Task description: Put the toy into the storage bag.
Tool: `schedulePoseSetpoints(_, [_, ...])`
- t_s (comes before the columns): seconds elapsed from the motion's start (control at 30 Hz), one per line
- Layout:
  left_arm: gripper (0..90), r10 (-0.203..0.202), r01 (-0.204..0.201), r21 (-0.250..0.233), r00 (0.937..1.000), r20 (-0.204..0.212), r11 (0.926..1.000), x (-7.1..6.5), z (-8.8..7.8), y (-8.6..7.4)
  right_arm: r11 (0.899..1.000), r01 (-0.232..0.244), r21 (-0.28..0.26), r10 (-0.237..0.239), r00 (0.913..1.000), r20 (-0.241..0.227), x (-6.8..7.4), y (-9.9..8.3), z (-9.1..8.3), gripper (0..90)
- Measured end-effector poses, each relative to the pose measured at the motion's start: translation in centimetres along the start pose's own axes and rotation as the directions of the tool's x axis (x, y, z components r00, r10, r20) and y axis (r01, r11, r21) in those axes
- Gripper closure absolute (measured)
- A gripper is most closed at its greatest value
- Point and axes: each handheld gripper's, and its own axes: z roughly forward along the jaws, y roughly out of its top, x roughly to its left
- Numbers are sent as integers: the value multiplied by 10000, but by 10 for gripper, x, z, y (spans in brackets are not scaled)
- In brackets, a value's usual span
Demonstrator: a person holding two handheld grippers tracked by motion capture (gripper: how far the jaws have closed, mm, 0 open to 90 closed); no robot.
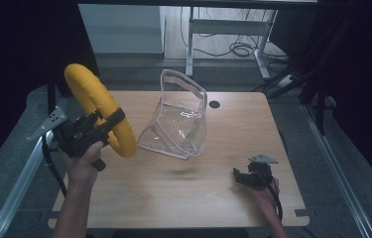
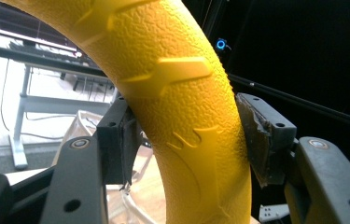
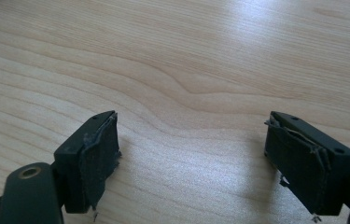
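Above the left edge of the wooden table [image 1: 183,193], the left gripper [image 1: 108,122] held a yellow ring [image 1: 99,106] clear of the surface, tilted, its upper arc toward the dark curtain and its lower arc hanging near the clear plastic bag [image 1: 178,121]. The jaws were clamped across the ring's tube, one pad on the inner side and one on the outer, as the left gripper view confirmed on the ring [image 2: 182,107]. Judged from its pebbled skin, moulded arrow-like ridges and thick rounded section, the ring was probably light and somewhat yielding, of rubber or foam type, with enough texture to resist slipping; it appeared neither fragile nor heavy. The grip across the tube, squarely on a straight-running stretch, looked the sound place to take it, since a hold on the curved face alone would tend to roll off. The bag stood upright near the table's middle, mouth open upward, thin and crumpled, likely to collapse or slide if pushed. The right gripper [image 1: 253,174] rested low at the near right of the table, its jaws spread wide with nothing between them, bare wood showing between the worn pads [image 3: 99,154].
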Motion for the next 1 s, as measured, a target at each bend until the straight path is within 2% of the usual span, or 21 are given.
schedulePoseSetpoints(0.5, [424, 311, -306, -146, 9988, 388, 9994, -15, 16, 12, 10000, -10, -36, 10, 10000, 13, 0, 0, 0, 178])
schedulePoseSetpoints(0.73, [424, 154, -146, -138, 9983, 571, 9998, -19, 22, 13, 10000, -12, -38, 12, 10000, 14, 0, 0, 0, 178])
schedulePoseSetpoints(1.0, [424, 322, -309, -181, 9965, 766, 9994, -26, 26, 19, 10000, -18, -33, 18, 10000, 11, 0, 0, 0, 179])
